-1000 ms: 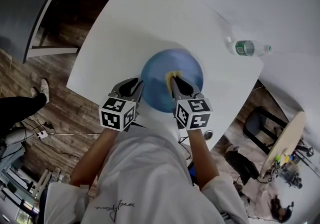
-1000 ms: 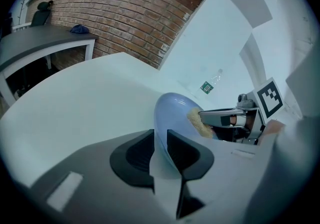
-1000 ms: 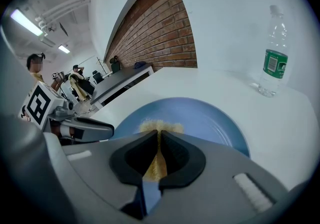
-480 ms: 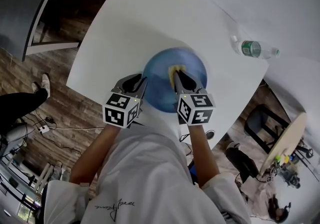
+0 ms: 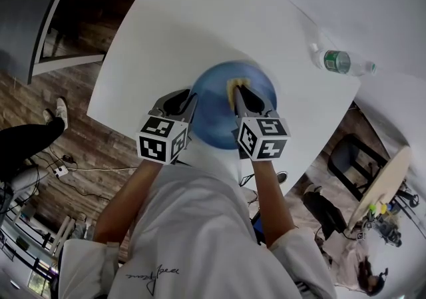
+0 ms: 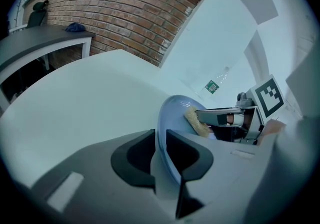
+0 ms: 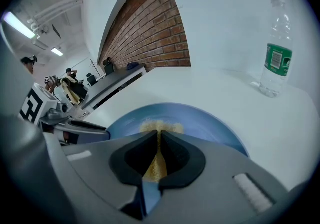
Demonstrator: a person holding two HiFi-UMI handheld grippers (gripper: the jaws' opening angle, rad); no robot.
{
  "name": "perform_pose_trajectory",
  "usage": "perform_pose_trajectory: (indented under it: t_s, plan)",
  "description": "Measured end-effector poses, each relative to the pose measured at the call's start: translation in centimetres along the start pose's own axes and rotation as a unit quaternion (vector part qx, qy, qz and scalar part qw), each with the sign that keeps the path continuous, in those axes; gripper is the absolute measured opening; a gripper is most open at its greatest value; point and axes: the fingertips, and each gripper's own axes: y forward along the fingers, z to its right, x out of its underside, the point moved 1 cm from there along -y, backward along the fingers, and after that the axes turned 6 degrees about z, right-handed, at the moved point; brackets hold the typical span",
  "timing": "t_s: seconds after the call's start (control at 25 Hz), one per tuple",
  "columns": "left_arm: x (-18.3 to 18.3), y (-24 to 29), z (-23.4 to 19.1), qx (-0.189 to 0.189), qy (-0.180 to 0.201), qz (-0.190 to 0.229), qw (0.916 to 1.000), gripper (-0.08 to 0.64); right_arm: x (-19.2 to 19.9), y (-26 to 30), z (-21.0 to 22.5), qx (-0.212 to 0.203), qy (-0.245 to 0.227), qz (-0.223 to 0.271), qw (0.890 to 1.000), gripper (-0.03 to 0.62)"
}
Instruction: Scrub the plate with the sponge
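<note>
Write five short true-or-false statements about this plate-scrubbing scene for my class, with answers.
1. The left tongs grip the rim of the plate. True.
2. The right tongs are empty. False: they are shut on the sponge.
3. The sponge lies against the plate. True.
4. The bottle sits on the plate. False: it is on the table, apart from the plate.
5. The plate is red. False: it is blue.
</note>
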Motion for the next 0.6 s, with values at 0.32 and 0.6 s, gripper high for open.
perform_pose_trajectory:
  t_s: [0.32, 0.6]
  plan:
    - [-0.2, 0.3, -0.2, -0.004, -0.003, -0.001, 1.0000, 0.051, -0.2, 0.6, 0.2, 0.005, 0.001, 0.002, 1.000, 0.028]
    - [-0.1, 0.6, -0.2, -0.007, -0.014, -0.001, 0.9999, 0.026, -0.5, 1.1, 0.3, 0.004, -0.002, 0.006, 1.000, 0.029]
